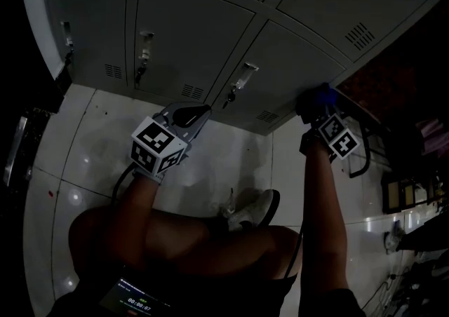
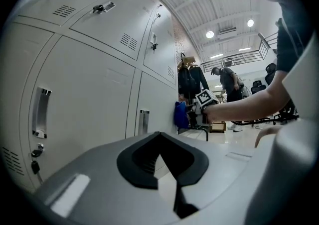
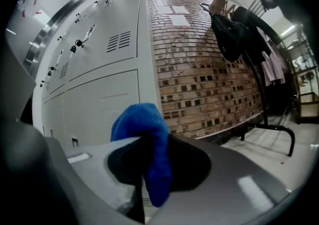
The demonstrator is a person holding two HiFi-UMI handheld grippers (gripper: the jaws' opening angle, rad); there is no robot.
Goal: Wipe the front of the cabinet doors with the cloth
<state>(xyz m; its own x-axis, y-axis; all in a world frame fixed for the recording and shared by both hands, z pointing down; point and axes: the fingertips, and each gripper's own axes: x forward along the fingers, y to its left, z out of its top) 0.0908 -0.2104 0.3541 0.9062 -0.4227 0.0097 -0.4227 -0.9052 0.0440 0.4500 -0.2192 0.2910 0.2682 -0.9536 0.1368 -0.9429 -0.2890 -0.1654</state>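
Note:
Grey cabinet doors (image 1: 182, 35) with handles and vents fill the top of the head view. My right gripper (image 1: 316, 109) is shut on a blue cloth (image 3: 144, 134), held at the bottom edge of the rightmost door (image 3: 104, 104). The cloth (image 1: 321, 95) bulges out above the jaws and a flap hangs down in front of them. My left gripper (image 1: 196, 113) is shut with nothing in it, low in front of a middle door (image 2: 84, 94), apart from it. In the left gripper view the cloth (image 2: 181, 114) and the right gripper (image 2: 202, 103) show farther along the doors.
White floor tiles (image 1: 91, 147) lie below the doors. A brick wall (image 3: 204, 64) adjoins the cabinet on the right, with a black coat rack (image 3: 239, 35) and its floor frame (image 3: 279, 132). My knees and a shoe (image 1: 256, 209) sit between the arms. A person (image 2: 230, 82) stands far off.

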